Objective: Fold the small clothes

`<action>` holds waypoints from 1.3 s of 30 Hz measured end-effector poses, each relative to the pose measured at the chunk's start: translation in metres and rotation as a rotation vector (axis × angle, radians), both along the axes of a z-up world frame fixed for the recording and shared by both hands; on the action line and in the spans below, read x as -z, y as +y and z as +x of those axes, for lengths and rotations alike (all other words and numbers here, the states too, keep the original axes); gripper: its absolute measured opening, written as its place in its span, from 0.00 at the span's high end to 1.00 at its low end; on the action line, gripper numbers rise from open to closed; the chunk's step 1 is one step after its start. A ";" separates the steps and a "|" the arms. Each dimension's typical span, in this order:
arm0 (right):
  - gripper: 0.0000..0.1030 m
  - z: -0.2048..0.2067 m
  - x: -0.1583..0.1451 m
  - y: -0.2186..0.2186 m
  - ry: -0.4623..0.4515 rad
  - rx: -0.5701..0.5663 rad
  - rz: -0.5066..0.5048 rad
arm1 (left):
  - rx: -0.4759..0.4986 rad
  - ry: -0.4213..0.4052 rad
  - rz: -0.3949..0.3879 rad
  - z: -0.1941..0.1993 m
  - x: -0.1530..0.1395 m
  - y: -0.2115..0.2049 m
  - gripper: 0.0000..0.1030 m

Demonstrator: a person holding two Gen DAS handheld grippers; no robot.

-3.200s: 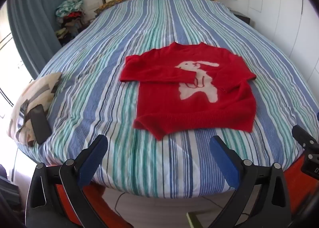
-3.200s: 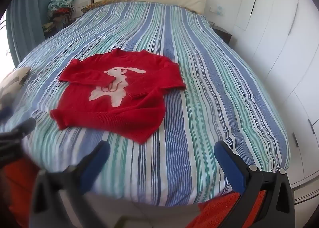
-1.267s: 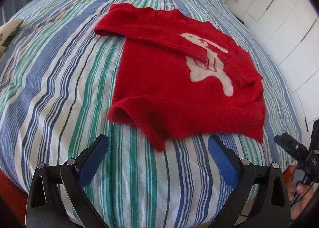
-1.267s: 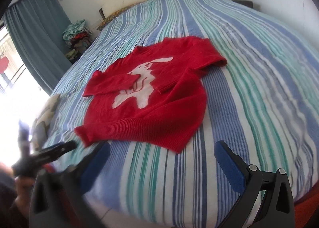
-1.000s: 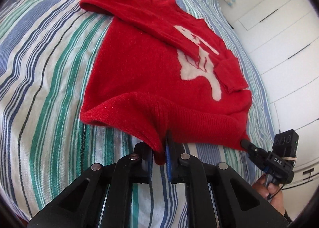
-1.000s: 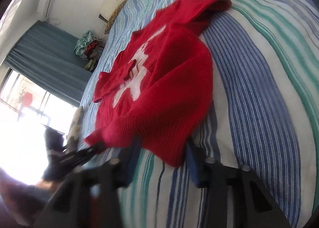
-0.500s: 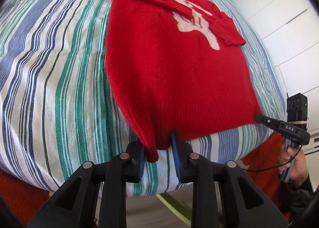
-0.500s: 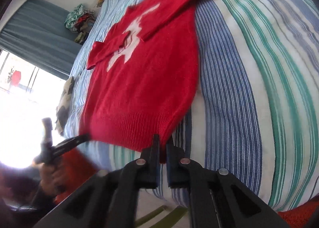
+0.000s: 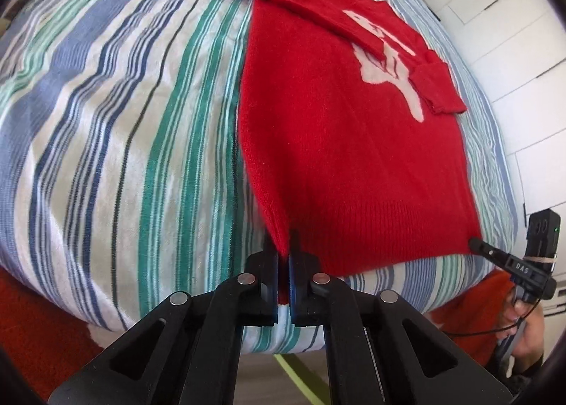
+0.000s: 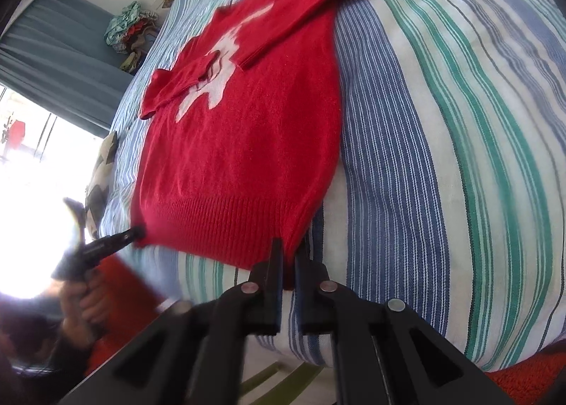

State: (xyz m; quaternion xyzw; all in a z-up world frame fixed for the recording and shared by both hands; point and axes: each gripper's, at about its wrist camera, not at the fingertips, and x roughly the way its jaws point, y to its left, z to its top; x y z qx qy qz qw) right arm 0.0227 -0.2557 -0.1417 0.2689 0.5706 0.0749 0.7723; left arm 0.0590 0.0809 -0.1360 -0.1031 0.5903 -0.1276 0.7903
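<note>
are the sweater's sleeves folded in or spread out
Folded in: both sleeves lie across the chest of the sweater, over the white animal.

Black plastic left gripper (image 9: 284, 256) w/ blue pads (image 9: 292, 272), round silver screws on linkages. Right gripper (image 10: 289, 260) same build; "DAS" lettering on side, thin black cable trailing.

Blurred hand (image 10: 85, 298) at left edge; sweater (image 10: 240, 143) corners hidden between pads.
</note>
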 end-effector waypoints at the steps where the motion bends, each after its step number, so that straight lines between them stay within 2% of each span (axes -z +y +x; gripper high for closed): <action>1: 0.95 -0.002 -0.003 -0.001 0.008 0.005 -0.024 | 0.012 -0.021 0.054 -0.005 -0.006 0.001 0.98; 4: 0.95 -0.009 -0.014 -0.001 0.012 0.006 -0.091 | 0.012 -0.011 0.152 -0.010 0.001 0.001 0.99; 6: 0.96 -0.011 -0.007 0.000 0.034 0.005 -0.117 | 0.011 0.002 0.195 -0.009 0.013 -0.003 0.99; 10: 0.97 -0.008 0.021 0.000 0.069 0.017 -0.147 | 0.068 -0.054 0.328 -0.016 0.026 -0.022 0.98; 16: 0.98 -0.011 0.019 0.008 0.030 0.007 -0.213 | 0.096 -0.156 0.454 -0.028 0.023 -0.040 0.92; 18: 0.94 -0.012 0.014 0.014 0.013 -0.024 -0.263 | 0.129 -0.176 0.498 -0.033 0.019 -0.046 0.88; 19: 0.88 -0.011 0.011 0.019 0.004 -0.046 -0.291 | 0.146 -0.176 0.519 -0.033 0.018 -0.050 0.83; 20: 0.78 -0.011 0.007 0.023 -0.001 -0.068 -0.324 | 0.150 -0.174 0.558 -0.035 0.015 -0.051 0.56; 21: 0.70 -0.011 0.002 0.025 -0.004 -0.085 -0.352 | 0.136 -0.177 0.612 -0.036 0.011 -0.050 0.23; 22: 0.49 -0.013 -0.003 0.026 -0.007 -0.100 -0.366 | 0.124 -0.181 0.645 -0.038 0.007 -0.049 0.12; 23: 0.36 -0.015 -0.009 0.025 -0.010 -0.113 -0.368 | 0.125 -0.184 0.631 -0.042 0.000 -0.043 0.07; 25: 0.35 -0.019 -0.023 0.018 -0.013 -0.133 -0.404 | 0.114 -0.175 0.575 -0.050 -0.015 -0.027 0.09; 28: 0.35 -0.014 -0.054 0.005 -0.062 -0.180 -0.572 | 0.028 -0.209 0.551 -0.056 -0.039 0.001 0.09; 30: 0.35 0.004 -0.077 0.000 -0.130 -0.223 -0.678 | -0.044 -0.232 0.540 -0.054 -0.052 0.016 0.09; 33: 0.34 0.049 -0.098 0.014 -0.276 -0.344 -0.712 | -0.152 -0.264 0.485 -0.050 -0.069 0.036 0.09; 36: 0.33 0.103 -0.081 0.054 -0.370 -0.525 -0.692 | -0.228 -0.252 0.411 -0.039 -0.075 0.047 0.09; 39: 0.33 0.154 -0.037 0.087 -0.364 -0.622 -0.696 | -0.266 -0.230 0.357 -0.038 -0.072 0.053 0.09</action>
